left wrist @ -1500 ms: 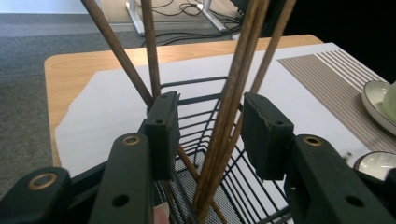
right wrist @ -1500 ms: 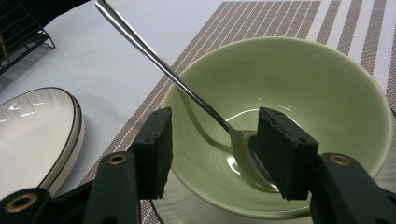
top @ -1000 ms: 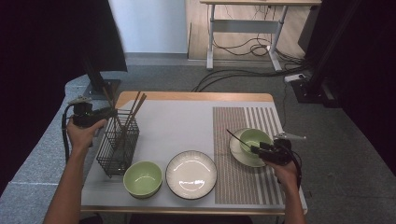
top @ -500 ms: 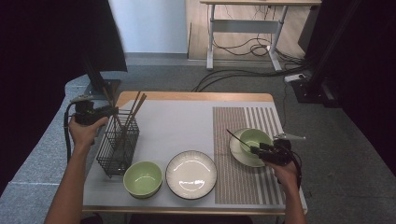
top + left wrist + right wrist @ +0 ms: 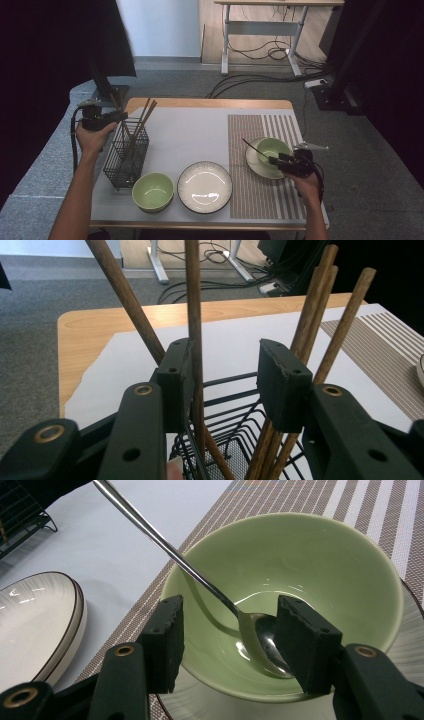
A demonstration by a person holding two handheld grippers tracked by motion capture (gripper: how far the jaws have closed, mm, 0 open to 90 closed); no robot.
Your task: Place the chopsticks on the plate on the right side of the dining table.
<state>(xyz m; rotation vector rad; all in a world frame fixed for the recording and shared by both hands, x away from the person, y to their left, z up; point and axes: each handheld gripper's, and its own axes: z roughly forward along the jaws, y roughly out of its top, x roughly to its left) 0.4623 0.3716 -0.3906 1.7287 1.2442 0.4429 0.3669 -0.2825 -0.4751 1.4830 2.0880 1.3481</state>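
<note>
Flanking round wooden chopstick (image 5: 194,315): left claw (image 5: 225,377), open.

The chopsticks (image 5: 194,315) are brown wood, matt, with a visible grain. They stand in a basket (image 5: 126,156) of thin black wire with a fine mesh bottom. The pads (image 5: 282,382) of the left tongs (image 5: 227,380) look like dull black rubber, roughened at the edges, on smooth matt black plastic arms with brass-coloured rivets.

Right of the basket, the spoon (image 5: 200,580) is polished metal, mirror-bright. The green bowl (image 5: 320,570) holding it is glazed ceramic, glossy; so is the white plate (image 5: 35,620). The striped mat (image 5: 260,195) looks woven, and the bench (image 5: 125,322) edge is pale smooth wood.
</note>
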